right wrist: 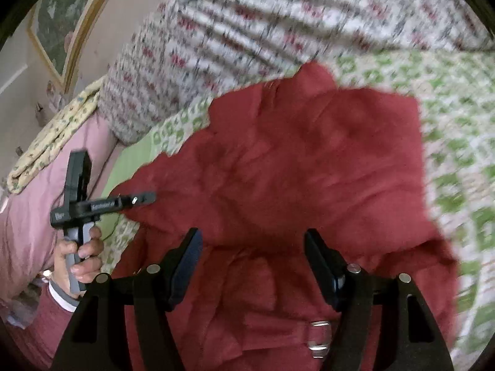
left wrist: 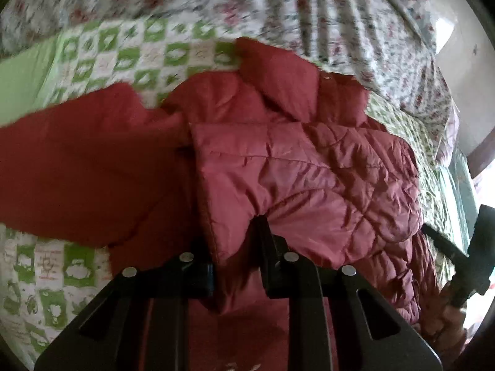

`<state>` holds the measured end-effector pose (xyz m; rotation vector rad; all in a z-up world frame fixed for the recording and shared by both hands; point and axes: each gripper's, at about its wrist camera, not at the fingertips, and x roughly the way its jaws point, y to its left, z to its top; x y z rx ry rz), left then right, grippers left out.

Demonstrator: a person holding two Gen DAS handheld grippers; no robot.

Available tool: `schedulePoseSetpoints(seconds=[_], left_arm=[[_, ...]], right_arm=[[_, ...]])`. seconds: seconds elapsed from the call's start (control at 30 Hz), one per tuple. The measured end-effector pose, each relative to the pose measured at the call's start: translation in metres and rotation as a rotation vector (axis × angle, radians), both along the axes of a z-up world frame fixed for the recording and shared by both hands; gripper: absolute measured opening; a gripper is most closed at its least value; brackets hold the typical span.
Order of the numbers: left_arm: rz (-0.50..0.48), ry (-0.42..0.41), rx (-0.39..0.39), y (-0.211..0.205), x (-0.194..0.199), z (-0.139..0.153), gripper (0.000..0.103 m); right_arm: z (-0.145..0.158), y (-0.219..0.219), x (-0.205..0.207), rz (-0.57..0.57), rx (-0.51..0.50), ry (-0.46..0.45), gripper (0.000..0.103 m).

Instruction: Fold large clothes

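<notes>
A dark red quilted coat (left wrist: 309, 170) lies on the bed. My left gripper (left wrist: 236, 244) is shut on a fold of the coat's edge and holds it lifted, with the lining side draped over the rest of the coat. In the right wrist view the coat (right wrist: 294, 160) spreads below my right gripper (right wrist: 252, 241), which is open and empty just above the fabric. A belt buckle (right wrist: 320, 335) shows on the coat close under the right finger. The left gripper (right wrist: 136, 199) appears there at the left, held in a hand.
The coat lies on a green and white patterned bedspread (left wrist: 102, 58). A floral quilt (left wrist: 278, 6) is heaped at the far side. A pink pillow (right wrist: 31, 216) and a yellow floral cloth (right wrist: 52, 142) lie at the left of the right wrist view.
</notes>
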<state>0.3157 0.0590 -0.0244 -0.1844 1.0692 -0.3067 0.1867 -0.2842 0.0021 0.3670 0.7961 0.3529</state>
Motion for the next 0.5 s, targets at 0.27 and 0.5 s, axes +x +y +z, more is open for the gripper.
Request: schedulePoseSetpoints(seconds=[0.27,0.5], left_arm=[[0.003,0.01,0.008,0.003,-0.007,-0.005,0.029],[0.036,-0.12,-0.053,0.005,-0.033,0.038,0.03]], right_arm=[[0.001,-0.018,0.048,-0.104,-0.126,0.003,0.071],[-0.05,-0.014,0.065,-0.11,-0.251,0.108,0.07]])
